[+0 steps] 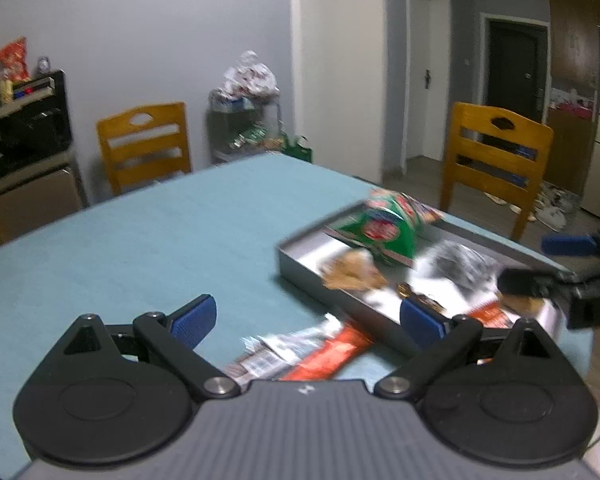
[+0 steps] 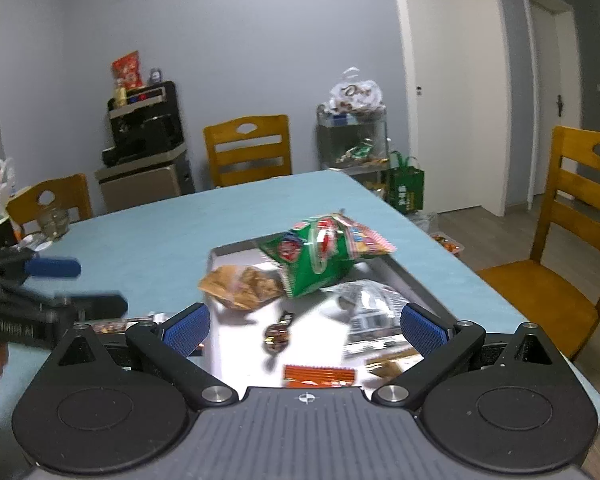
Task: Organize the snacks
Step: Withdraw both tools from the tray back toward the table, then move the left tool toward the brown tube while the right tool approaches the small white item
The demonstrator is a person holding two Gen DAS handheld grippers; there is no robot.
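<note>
My right tool (image 2: 304, 330) stands wide with nothing between its blue pads, low in the frame above the near end of the grey tray (image 2: 416, 286). The tray sits on the teal worktop (image 2: 160, 240), centre of the right wrist view. Inside it a green snack bag (image 2: 320, 256) leans at the far end, touching a tan packet (image 2: 240, 286) to its left. A silver bag (image 2: 372, 304) lies right of centre, a small dark wrapped sweet (image 2: 277, 336) near the middle, and an orange packet (image 2: 320, 374) at the bottom edge.

My left tool (image 1: 306, 320) is also wide and holds nothing. Under it, at lower centre of the left wrist view, an orange-red packet (image 1: 332, 354) and what looks like a pale one (image 1: 268, 352), blurred, lie on the worktop just beside the tray's near wall.
</note>
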